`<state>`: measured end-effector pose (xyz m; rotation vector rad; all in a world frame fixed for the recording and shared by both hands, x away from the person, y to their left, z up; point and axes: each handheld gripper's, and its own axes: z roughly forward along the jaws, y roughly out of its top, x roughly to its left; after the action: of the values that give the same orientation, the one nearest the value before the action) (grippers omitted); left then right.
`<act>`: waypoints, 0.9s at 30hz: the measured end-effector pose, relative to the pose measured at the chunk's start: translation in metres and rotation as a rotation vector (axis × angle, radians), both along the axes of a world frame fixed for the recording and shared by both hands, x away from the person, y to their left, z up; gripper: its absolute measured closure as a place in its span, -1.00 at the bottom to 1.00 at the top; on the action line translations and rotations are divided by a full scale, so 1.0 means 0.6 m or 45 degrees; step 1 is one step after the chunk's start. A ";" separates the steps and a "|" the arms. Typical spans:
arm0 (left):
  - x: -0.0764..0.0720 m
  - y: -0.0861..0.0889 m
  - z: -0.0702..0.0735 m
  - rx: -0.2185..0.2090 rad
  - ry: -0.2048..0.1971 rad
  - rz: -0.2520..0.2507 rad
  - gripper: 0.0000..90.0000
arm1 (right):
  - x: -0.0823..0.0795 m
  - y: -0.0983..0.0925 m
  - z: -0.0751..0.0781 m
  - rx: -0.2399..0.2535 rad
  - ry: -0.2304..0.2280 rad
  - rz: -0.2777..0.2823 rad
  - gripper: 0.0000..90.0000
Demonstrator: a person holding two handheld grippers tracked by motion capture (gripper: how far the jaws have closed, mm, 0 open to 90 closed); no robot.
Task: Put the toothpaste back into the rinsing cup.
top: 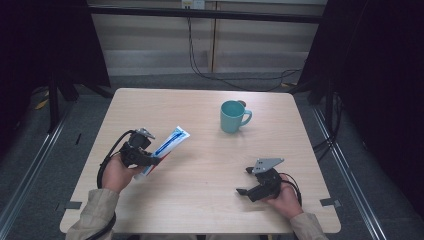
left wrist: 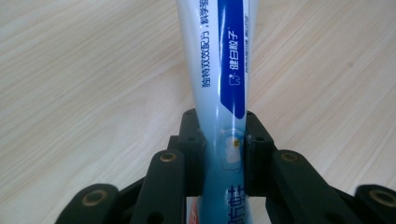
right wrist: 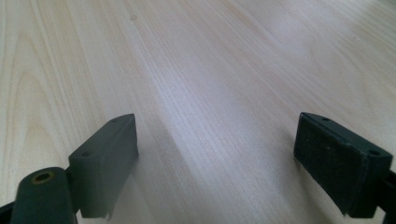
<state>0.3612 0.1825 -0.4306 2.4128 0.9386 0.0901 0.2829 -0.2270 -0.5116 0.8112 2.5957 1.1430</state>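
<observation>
A white and blue toothpaste tube [top: 170, 144] sits at the table's left, slanting up to the right. My left gripper [top: 150, 159] is shut on its lower part. In the left gripper view the two black jaws squeeze the tube [left wrist: 223, 84] from both sides, and the tube runs away from the camera over the wood. A teal mug [top: 233, 116] stands upright at the back right of the middle, handle to the right. My right gripper [top: 245, 181] rests low at the front right, open, its pads [right wrist: 341, 163] wide apart over bare wood.
The light wooden table [top: 210, 165] has bare room in its middle and front. Black cables [top: 225, 77] lie on the floor behind it. Dark curtains and metal rails flank both sides.
</observation>
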 end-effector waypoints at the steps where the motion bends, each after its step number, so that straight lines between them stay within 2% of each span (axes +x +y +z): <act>1: 0.000 -0.004 0.001 -0.005 -0.009 -0.005 0.66 | 0.000 -0.001 0.000 0.004 0.005 -0.006 -0.70; 6: -0.002 -0.021 0.003 -0.043 -0.036 -0.018 0.66 | 0.004 -0.007 0.001 0.050 0.040 -0.041 -0.68; 7: -0.002 -0.027 0.002 -0.068 -0.047 -0.015 0.66 | 0.005 -0.008 0.002 0.059 0.054 -0.052 -0.68; 10: -0.003 -0.032 0.002 -0.090 -0.060 -0.018 0.66 | 0.008 -0.006 0.005 0.063 0.077 -0.073 -0.68; 14: -0.005 -0.044 0.005 -0.140 -0.066 -0.021 0.66 | 0.011 -0.002 0.011 0.073 0.076 -0.069 -0.66; 15: -0.004 -0.046 0.007 -0.138 -0.059 -0.040 0.66 | 0.011 -0.002 0.013 0.081 0.076 -0.072 -0.66; 16: -0.006 -0.050 0.007 -0.148 -0.076 -0.035 0.66 | 0.012 -0.002 0.015 0.101 0.082 -0.069 -0.66; 19: -0.006 -0.060 0.010 -0.171 -0.083 -0.045 0.66 | 0.016 -0.001 0.026 0.147 0.076 -0.080 -0.65; 23: -0.007 -0.073 0.012 -0.213 -0.085 -0.058 0.66 | 0.022 0.002 0.038 0.239 0.084 -0.098 -0.61; 27: -0.009 -0.088 0.013 -0.262 -0.081 -0.057 0.66 | 0.028 0.009 0.049 0.275 0.073 -0.114 -0.61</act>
<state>0.3559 0.1297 -0.4226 2.2271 0.8224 0.0510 0.2997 -0.2217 -0.4824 1.0069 2.4810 1.4095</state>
